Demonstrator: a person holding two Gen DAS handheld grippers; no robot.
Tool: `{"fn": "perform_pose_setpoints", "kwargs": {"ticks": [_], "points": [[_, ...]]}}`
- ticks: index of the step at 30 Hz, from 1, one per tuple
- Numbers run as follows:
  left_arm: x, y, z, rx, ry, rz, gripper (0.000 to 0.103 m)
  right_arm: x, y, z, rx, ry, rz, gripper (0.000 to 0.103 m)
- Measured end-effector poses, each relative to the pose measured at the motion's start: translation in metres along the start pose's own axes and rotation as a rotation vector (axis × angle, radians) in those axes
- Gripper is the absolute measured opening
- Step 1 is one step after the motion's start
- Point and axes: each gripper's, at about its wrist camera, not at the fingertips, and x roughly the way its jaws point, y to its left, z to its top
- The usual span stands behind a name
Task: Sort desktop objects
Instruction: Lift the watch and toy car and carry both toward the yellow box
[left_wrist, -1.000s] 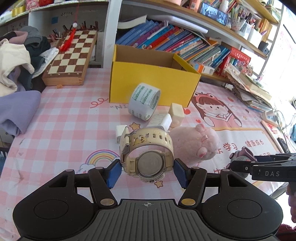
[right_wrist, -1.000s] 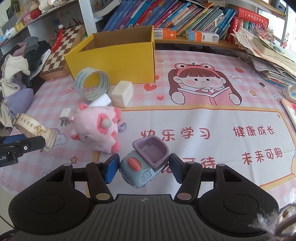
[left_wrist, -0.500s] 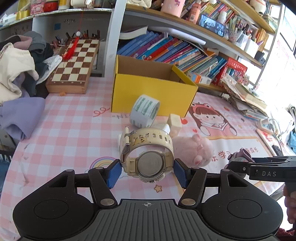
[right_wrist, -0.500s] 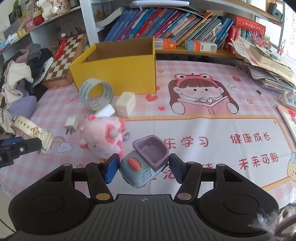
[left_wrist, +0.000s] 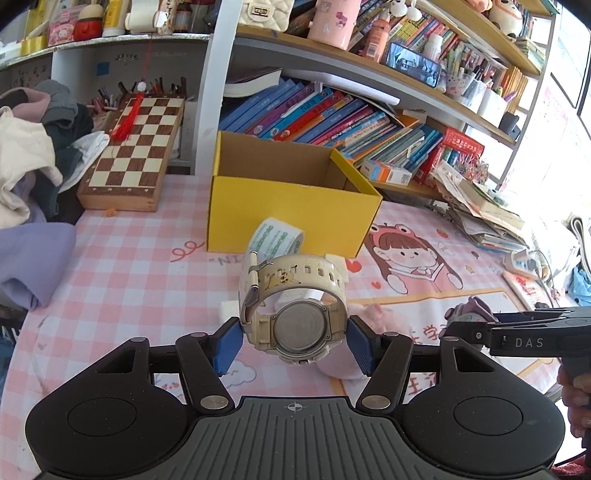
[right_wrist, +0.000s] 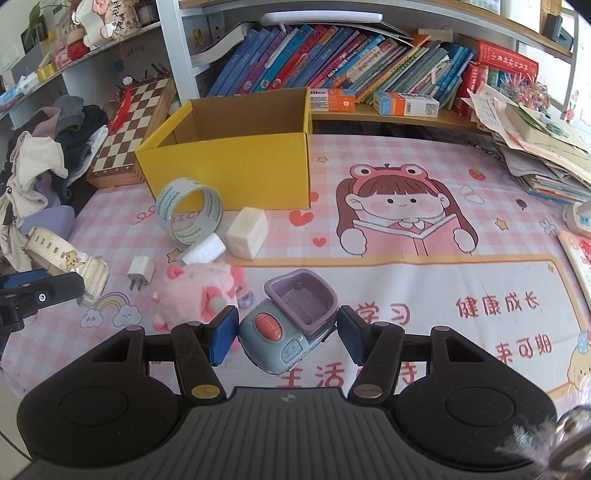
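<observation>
Cream plastic watch (left_wrist: 293, 302): your left tool (left_wrist: 294, 341) grips it by the case between both blue pads, case back toward the camera, strap looped above, lifted clear of the surface (left_wrist: 122, 266). From the right wrist view the same watch (right_wrist: 64, 258) shows at 9 o'clock, held in the air.

Grey-blue toy car (right_wrist: 286, 328) with a lilac tub on top: your right tool (right_wrist: 282, 334) clamps it between both pads, low over the pink mat. In the left wrist view it (left_wrist: 467, 312) sits at 3 o'clock in the right tool's black fingers.

Yellow cardboard box (right_wrist: 236, 170): open-topped, at 12 o'clock on the surface, no contents visible inside it.

Tape roll (right_wrist: 190, 210): leaning on edge, just in front of the box's left corner.

White block (right_wrist: 247, 232): just beside the tape, at its 3 o'clock.

White oblong piece (right_wrist: 203, 251): below the tape, touching or nearly touching the pink plush toy (right_wrist: 199, 295).

Pink plush toy: lying just at 9 o'clock of the toy car.

White plug adapter (right_wrist: 140, 273): left of the plush, prongs down.

Chessboard case (left_wrist: 136, 151): at 11 o'clock, propped against the shelf.

Heap of clothes (left_wrist: 33, 173): at 9 o'clock along the surface's edge.
</observation>
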Motion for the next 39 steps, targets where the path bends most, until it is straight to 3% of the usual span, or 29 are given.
{"fn": "perform_pose_setpoints", "kwargs": {"ticks": [11, 27, 39], "points": [[0.015, -0.015, 0.025, -0.004, -0.027, 0.012, 0.061, 0.015, -0.013, 0.029, -0.022, -0.018, 0.056, 0.057], [0.046, -0.038, 0.080, 0.058, -0.078, 0.071, 0.061, 0.040, -0.019, 0.098, -0.165, -0.090, 0.167, 0.057], [0.068, -0.032, 0.116, 0.080, -0.098, 0.120, 0.061, 0.066, -0.021, 0.152, -0.224, -0.111, 0.238, 0.057]]}}
